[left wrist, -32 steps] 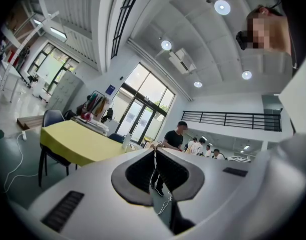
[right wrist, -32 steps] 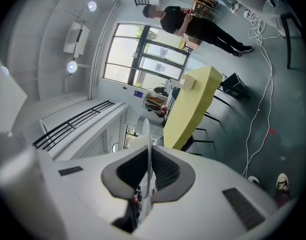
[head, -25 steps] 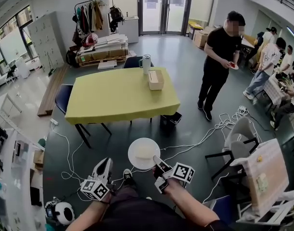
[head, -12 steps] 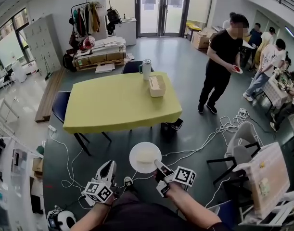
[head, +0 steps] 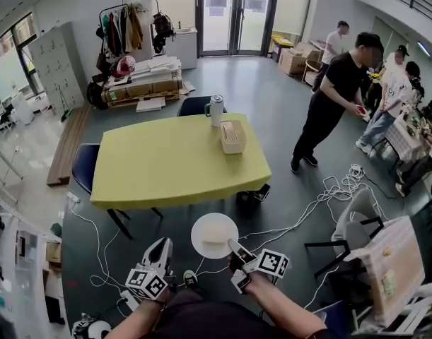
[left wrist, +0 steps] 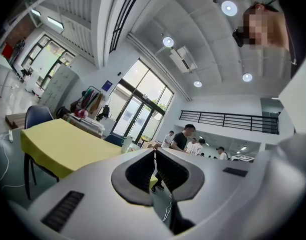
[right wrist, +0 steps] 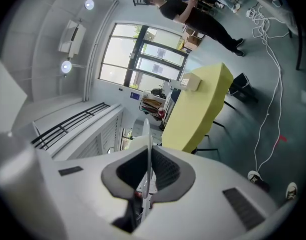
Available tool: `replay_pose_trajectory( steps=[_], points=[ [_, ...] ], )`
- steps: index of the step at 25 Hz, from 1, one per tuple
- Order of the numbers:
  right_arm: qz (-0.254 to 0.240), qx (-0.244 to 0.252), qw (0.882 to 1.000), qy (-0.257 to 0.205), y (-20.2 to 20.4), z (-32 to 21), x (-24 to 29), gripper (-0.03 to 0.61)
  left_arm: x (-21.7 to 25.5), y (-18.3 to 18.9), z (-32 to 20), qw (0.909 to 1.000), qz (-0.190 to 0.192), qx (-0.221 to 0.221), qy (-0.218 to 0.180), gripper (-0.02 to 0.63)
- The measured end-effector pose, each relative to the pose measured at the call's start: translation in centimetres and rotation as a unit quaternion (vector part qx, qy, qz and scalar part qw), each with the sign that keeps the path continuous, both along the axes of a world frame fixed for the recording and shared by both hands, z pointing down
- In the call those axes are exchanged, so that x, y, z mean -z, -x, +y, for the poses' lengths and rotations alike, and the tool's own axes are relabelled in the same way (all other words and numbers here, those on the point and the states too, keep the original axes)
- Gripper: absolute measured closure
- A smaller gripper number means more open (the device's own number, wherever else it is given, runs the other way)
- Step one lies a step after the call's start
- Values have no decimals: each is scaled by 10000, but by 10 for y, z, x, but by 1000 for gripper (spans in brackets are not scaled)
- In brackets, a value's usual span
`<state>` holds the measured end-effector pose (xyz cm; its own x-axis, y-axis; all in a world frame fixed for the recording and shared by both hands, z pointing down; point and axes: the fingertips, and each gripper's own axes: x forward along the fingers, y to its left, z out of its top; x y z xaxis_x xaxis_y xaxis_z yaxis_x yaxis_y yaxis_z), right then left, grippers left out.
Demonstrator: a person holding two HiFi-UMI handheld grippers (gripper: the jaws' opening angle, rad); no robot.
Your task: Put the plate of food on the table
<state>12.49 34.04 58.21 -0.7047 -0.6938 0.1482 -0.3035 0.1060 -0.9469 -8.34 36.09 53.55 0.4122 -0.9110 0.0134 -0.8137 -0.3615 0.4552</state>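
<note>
We see a smooth, glossy round white plate (head: 200,243) and a rectangular surface (head: 145,154) draped in matt yellow cloth (head: 201,169).

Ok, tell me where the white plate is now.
Head view, lower centre: the round white plate is held by its rim in the right claw, over the grey floor short of the yellow-covered table.

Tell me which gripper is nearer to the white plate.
Right. The right gripper is shut on the near rim of the plate, touching it. The left gripper is to the left of the plate, apart from it, jaws together with nothing between them.
</note>
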Motion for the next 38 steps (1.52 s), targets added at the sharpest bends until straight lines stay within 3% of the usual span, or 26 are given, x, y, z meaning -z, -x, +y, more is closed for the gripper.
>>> replay_pose_trajectory(
  steps=[20, 31, 38],
  points=[
    [157, -312, 9991, -231, 77, -125, 30, 554, 10, 84, -136, 9996, 41, -277, -45, 594],
    [141, -567, 9983, -61, 72, -171, 16, 554, 1, 75, -195, 9985, 97, -536, 56, 594],
    [96, -303, 9995, -64, 78, -237, 9, 554, -11, 89, -246, 9994, -33, -268, 235, 594]
  ],
)
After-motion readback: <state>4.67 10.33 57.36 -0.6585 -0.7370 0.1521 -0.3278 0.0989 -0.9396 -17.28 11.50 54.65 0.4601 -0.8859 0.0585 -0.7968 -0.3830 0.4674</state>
